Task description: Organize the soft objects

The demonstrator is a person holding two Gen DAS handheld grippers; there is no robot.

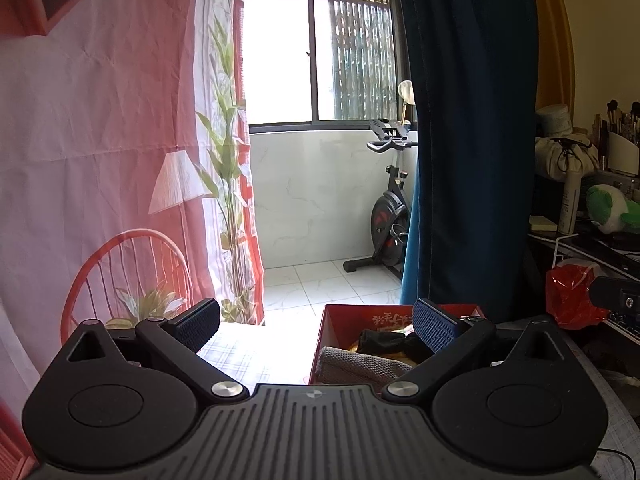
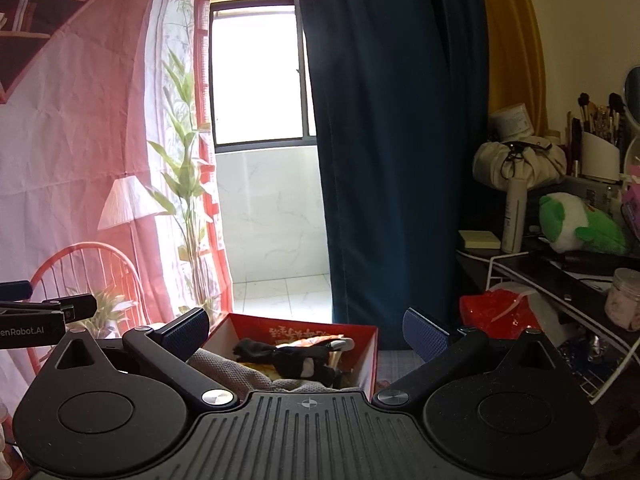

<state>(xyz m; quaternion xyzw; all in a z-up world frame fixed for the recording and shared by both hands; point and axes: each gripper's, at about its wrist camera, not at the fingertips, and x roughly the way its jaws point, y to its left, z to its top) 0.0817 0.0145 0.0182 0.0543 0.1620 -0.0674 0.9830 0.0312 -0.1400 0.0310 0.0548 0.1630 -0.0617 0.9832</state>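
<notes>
A red box (image 2: 370, 354) sits on the checked tablecloth and holds soft things: a grey cloth (image 2: 236, 372), a black fabric item (image 2: 280, 354) and something orange-yellow beneath. In the left wrist view the box (image 1: 326, 328) lies low and right, with the grey cloth (image 1: 360, 364) at its near edge. My left gripper (image 1: 316, 328) is open and empty, held above the table to the left of the box. My right gripper (image 2: 306, 334) is open and empty, held above the box's near side. A green and white plush toy (image 2: 580, 228) lies on the desk at right.
A dark blue curtain (image 2: 392, 140) hangs behind the box. A cluttered desk at right carries a brush holder (image 2: 600, 152), a white bottle (image 2: 514, 216) and a cream bag (image 2: 520, 160). A red plastic bag (image 2: 496, 314) hangs below. An exercise bike (image 1: 390, 216) stands by the window.
</notes>
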